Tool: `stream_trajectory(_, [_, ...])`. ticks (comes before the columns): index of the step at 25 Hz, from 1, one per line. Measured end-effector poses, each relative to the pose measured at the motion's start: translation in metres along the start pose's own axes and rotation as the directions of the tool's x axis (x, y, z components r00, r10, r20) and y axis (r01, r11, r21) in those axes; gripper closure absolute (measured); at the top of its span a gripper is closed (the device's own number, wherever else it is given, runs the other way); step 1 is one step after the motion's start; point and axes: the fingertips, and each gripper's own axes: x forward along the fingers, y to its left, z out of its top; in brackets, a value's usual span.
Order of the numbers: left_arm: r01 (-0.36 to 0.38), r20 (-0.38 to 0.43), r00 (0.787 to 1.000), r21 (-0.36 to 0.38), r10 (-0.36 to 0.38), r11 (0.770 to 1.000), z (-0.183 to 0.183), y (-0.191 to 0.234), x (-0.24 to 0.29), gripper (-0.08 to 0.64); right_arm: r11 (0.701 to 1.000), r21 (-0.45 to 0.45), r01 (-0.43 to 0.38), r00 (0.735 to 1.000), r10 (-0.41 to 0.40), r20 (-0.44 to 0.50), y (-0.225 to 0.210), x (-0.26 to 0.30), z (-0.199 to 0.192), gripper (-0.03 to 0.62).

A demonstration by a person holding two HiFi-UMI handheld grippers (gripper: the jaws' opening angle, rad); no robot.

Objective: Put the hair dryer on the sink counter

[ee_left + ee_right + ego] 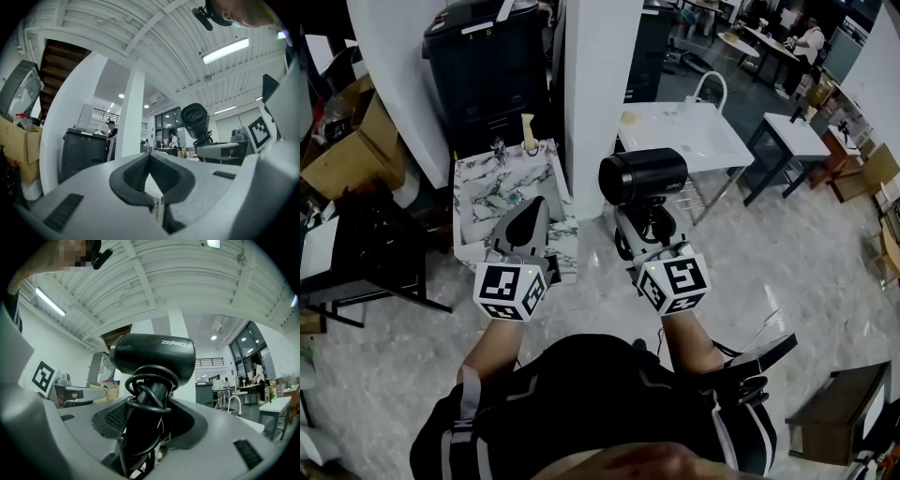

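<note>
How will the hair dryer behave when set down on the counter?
The hair dryer is probably top-heavy: its barrel sits above the handle in the right gripper, so it may tip. The round barrel could roll. The wrapped cord looks floppy.

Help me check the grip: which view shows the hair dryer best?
The right gripper view: the hair dryer fills it, its cord-wrapped handle clamped in the right hand-held gripper. The head view shows it small, from above; the left gripper view shows only its barrel end.
</note>
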Motion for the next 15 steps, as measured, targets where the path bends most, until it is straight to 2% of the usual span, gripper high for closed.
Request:
stream_trajectory(6, [-0.038, -0.012, 0.999, 0.063, 0.039, 0.997, 0.000, -0.047, 0.025, 0.555, 0.999, 0.010, -0.031, 0.999, 0.031, -0.019, -0.044, -0.021, -0.010, 0.354])
stream_trajectory(15, [-0.044, -0.014, 0.999, 0.017, 0.044, 0.999, -0.009, -0.104, 0.059, 0.555, 1.000, 0.023, 0.015, 1.000, -0.015, 0.003, -0.117, -0.060, -0.008, 0.354])
